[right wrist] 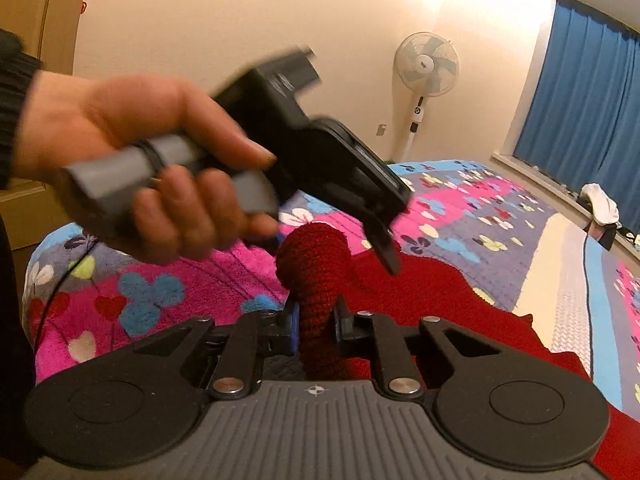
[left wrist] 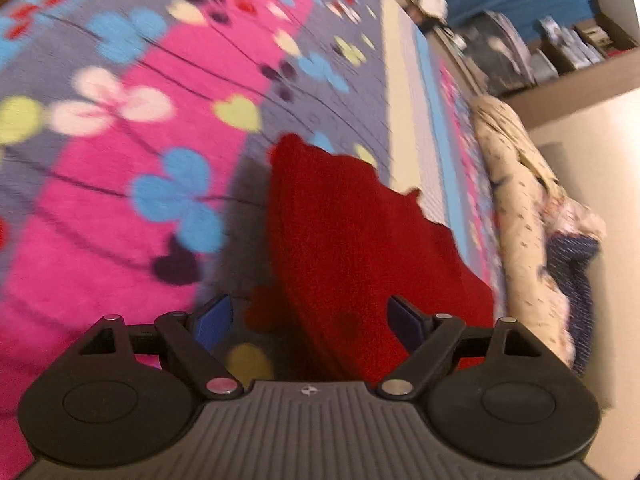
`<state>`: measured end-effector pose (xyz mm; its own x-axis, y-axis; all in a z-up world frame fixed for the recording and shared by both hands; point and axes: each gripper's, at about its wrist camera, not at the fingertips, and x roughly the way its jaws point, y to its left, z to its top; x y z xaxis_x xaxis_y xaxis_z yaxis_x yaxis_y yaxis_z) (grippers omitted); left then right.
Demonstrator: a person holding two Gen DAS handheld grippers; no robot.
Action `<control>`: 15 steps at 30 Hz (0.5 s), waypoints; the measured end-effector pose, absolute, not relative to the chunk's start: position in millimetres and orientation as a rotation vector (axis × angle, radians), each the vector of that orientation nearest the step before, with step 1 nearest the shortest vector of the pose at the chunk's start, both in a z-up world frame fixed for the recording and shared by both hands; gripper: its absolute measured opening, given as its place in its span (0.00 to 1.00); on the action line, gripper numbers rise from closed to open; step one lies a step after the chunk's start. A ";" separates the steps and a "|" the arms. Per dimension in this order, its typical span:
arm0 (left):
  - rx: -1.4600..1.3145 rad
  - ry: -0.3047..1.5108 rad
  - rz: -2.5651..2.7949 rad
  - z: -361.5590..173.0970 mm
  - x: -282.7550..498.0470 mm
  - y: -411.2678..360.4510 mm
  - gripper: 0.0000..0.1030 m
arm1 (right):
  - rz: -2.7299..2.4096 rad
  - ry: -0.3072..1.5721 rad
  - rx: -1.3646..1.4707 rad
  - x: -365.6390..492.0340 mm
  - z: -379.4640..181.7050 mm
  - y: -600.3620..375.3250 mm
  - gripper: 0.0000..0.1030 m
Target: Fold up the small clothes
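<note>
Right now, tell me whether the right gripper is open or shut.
Shut. The right gripper has its fingers pinched on a bunched fold of the red knit garment, lifted off the bedspread.

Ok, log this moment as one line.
left gripper: open, over red knit garment | right gripper: shut on bunched garment fold | surface: floral blanket

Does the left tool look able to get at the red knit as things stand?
Probably yes. The left tool stands open just above the red knit, with only blanket around it. The right tool, shut on a bunched corner, sits clear of that side.
</note>
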<state>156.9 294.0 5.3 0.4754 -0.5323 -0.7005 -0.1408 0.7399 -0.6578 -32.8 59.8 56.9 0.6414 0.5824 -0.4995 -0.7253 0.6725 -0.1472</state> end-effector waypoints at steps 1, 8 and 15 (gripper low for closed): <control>-0.731 1.074 -0.293 1.4 164.2 290.9 0.85 | 0.762 0.435 -0.351 -33.0 57.4 59.0 0.15; -0.739 1.085 -0.349 -25.9 206.6 274.3 0.85 | 0.756 0.411 -0.314 -35.3 64.2 48.9 0.15; -0.690 1.025 -0.389 -17.3 215.9 269.0 0.29 | 0.757 0.378 -0.321 -44.3 59.5 49.3 0.15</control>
<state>215.9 269.0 -17.3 0.4784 -0.5956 -0.6452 -0.0181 0.7279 -0.6854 -44.3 49.3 59.5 0.6660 0.6013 -0.4415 -0.7144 0.6844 -0.1456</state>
